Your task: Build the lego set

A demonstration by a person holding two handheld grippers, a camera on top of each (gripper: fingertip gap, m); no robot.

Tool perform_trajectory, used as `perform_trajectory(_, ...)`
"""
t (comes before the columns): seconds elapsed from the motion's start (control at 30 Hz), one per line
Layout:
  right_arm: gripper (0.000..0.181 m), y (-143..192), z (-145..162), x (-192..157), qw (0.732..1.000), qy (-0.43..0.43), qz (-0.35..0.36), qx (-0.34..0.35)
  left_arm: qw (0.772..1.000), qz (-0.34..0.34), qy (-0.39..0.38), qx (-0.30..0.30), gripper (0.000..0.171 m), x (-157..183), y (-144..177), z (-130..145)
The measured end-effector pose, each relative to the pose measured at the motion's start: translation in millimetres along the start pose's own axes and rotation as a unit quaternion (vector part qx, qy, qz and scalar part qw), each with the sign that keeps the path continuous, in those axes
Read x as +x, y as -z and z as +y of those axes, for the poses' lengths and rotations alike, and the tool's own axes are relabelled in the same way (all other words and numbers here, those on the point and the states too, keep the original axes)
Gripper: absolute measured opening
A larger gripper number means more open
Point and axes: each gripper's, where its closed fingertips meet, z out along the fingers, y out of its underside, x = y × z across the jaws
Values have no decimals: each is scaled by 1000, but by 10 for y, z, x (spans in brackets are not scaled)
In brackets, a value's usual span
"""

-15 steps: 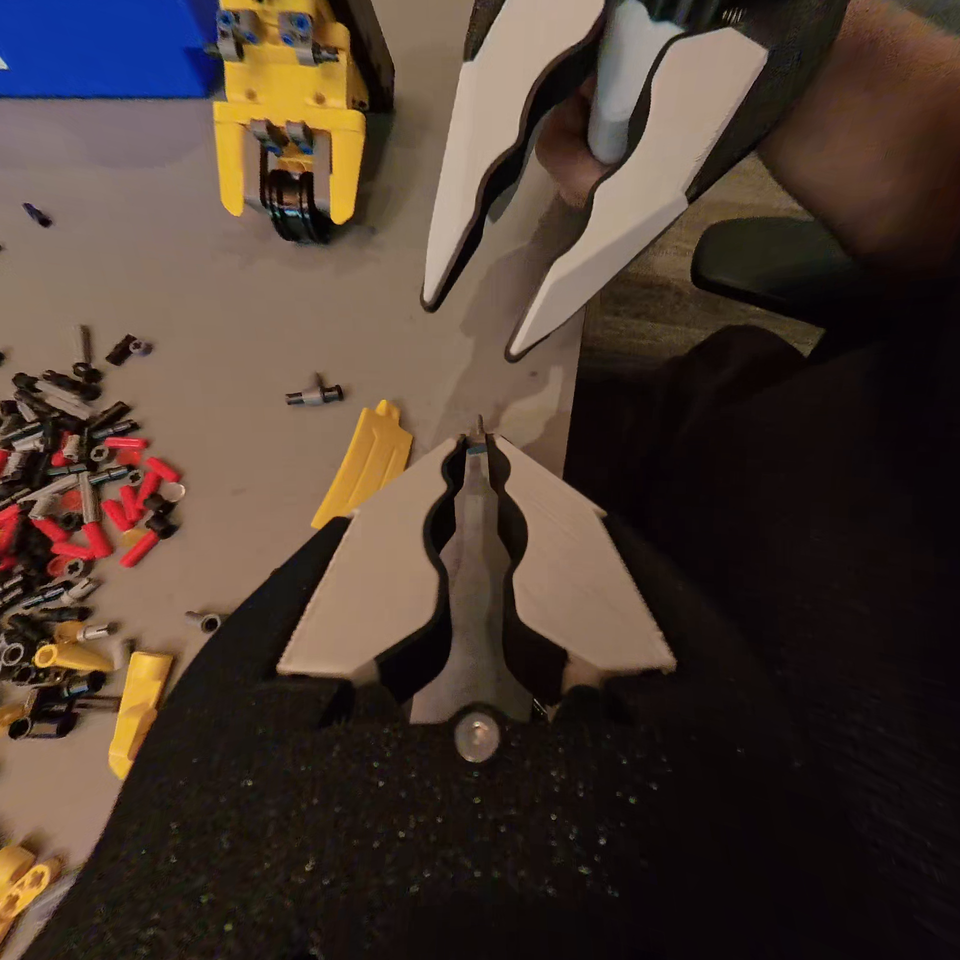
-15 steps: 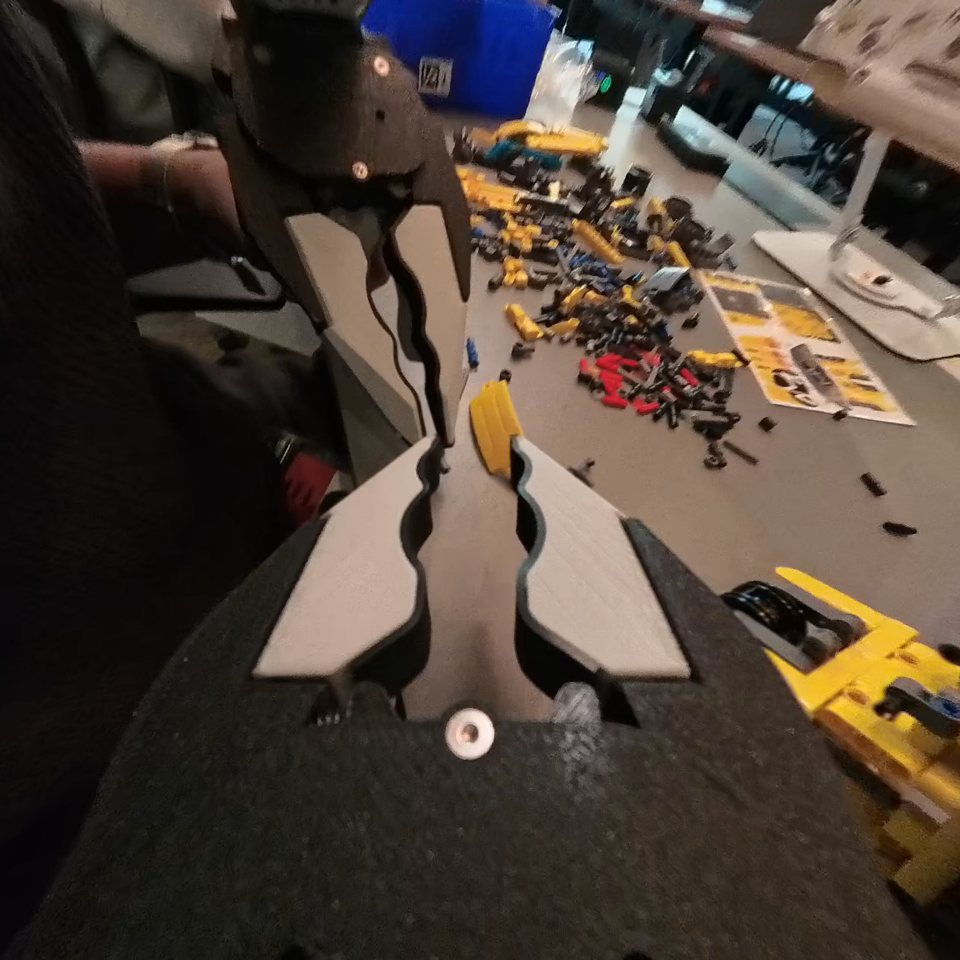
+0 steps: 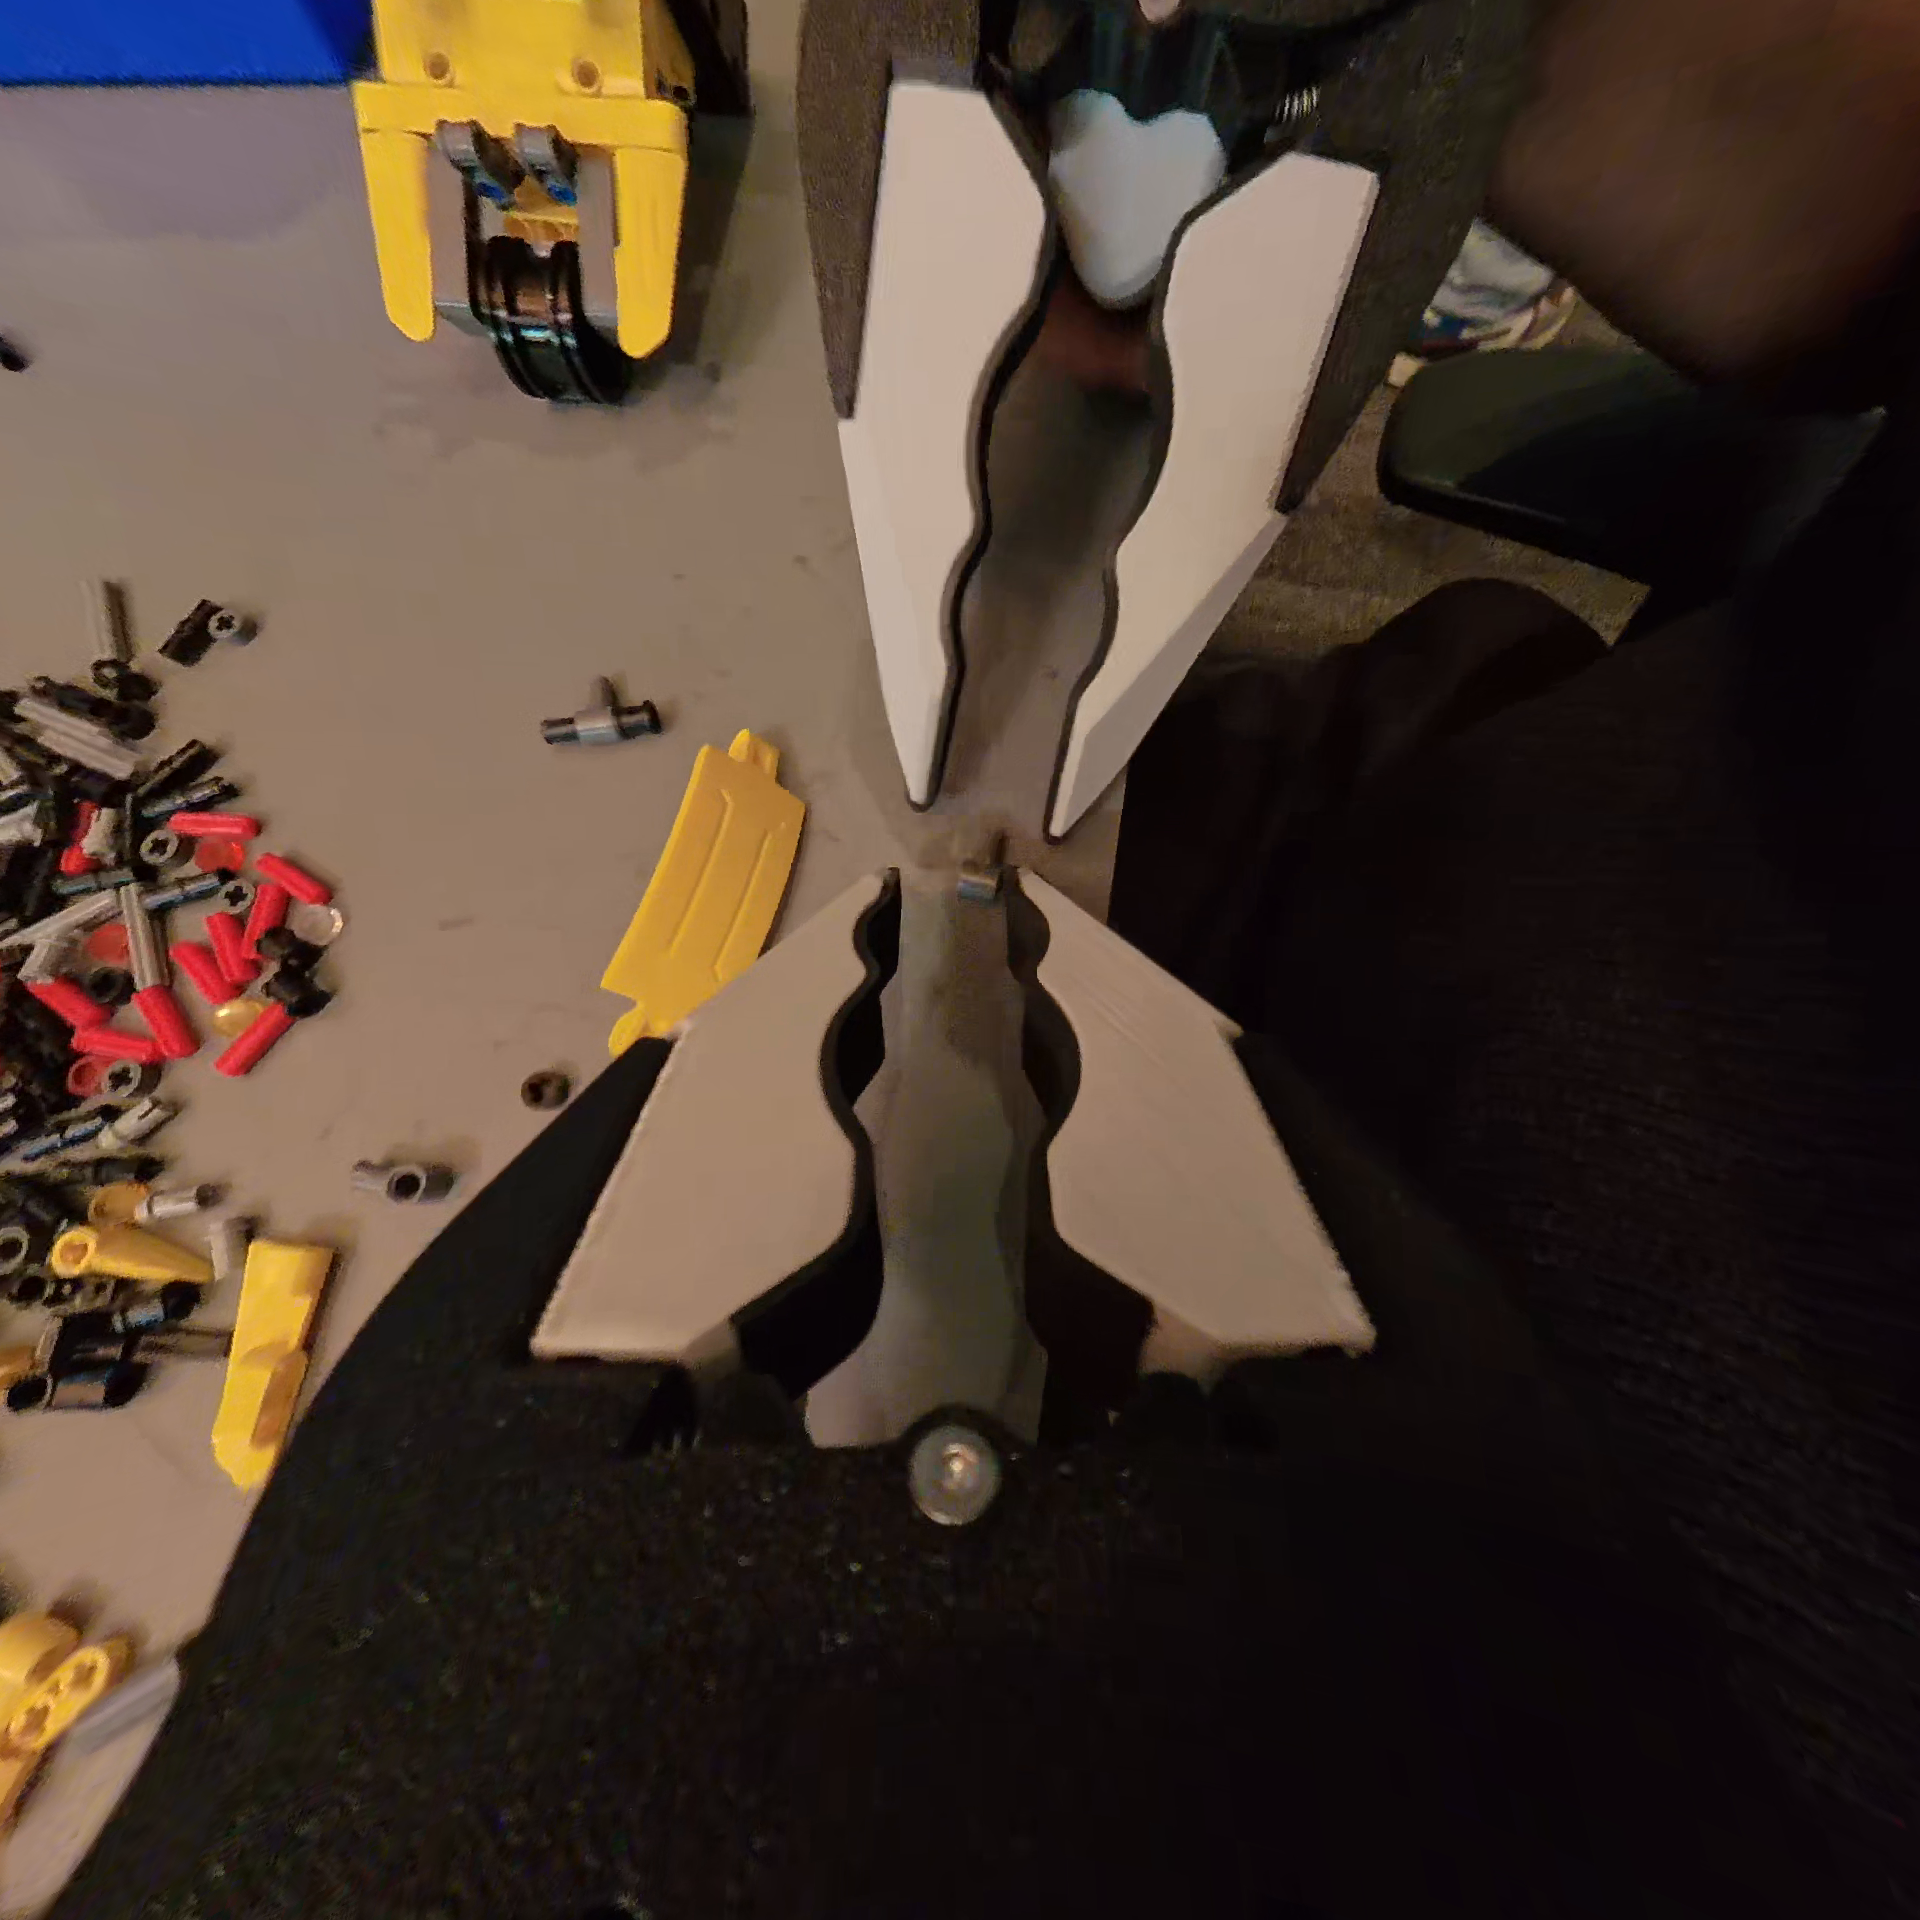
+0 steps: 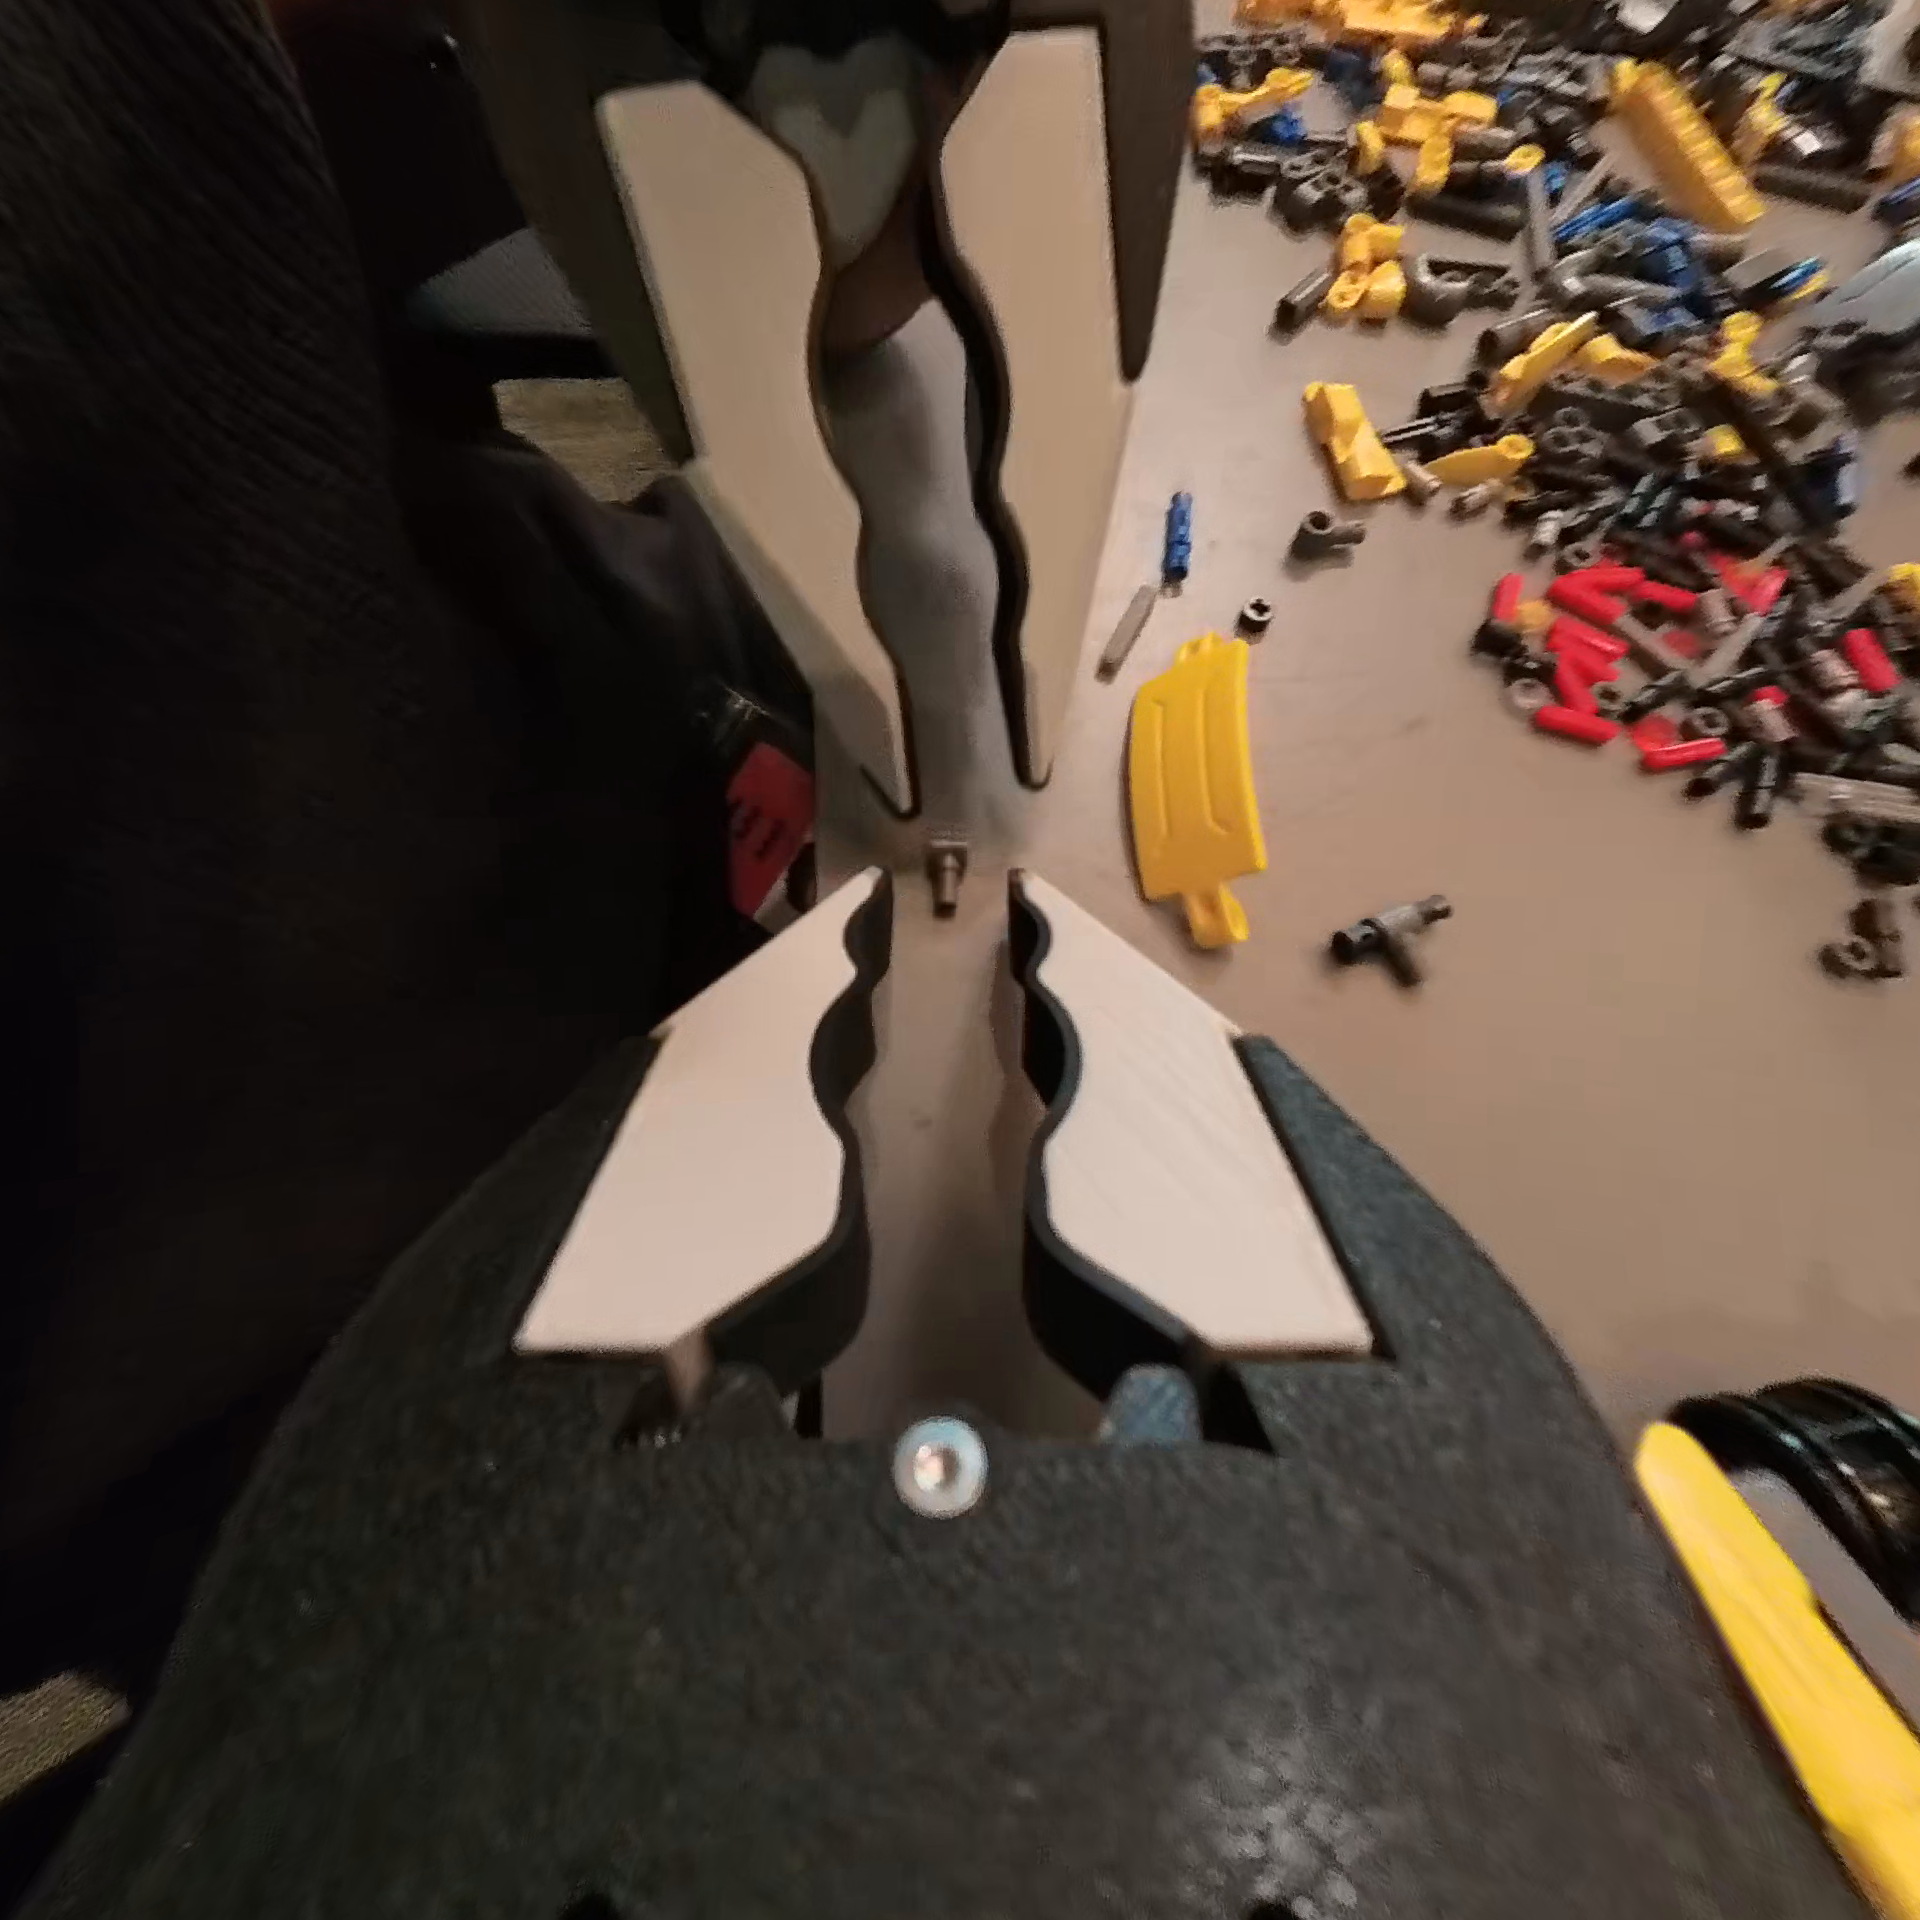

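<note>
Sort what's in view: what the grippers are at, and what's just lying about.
At the grippers:
left gripper, open
right gripper, open
small grey pin between their tips

Lying about:
curved yellow panel
grey T-shaped connector
pile of red and black pins
yellow model

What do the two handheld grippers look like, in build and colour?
The left gripper and the right gripper look alike: a black, grainy-textured body, a silver screw head at the centre, and two pale, flat, tapered fingers with wavy black-lined inner edges. A pale grey rounded part sits between the finger bases. No cables show; dark clothing lies beside them.
</note>
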Motion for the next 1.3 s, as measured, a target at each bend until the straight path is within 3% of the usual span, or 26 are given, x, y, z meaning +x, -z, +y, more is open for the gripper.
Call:
perform_trajectory(0.17, 20, -71, 22, -38, 1000, 1, -16, -19, 999, -11, 45, 26, 20, -120, 223, 101)
perform_trajectory(0.33, 6, -107, 21, -23, 1000, 15, -7, -25, 996, -22, 66, 48, 20, -187, 350, 130)
perform_trajectory(0.53, 6, -122, 12, 47, 1000, -6, 2, -26, 994, -62, 85, 42, 20, -358, 388, 192)
perform_trajectory(1.3, 6, -136, 5, 159, 999, -9, 36, -26, 986, -81, 135, 49, 22, -510, 405, 219)
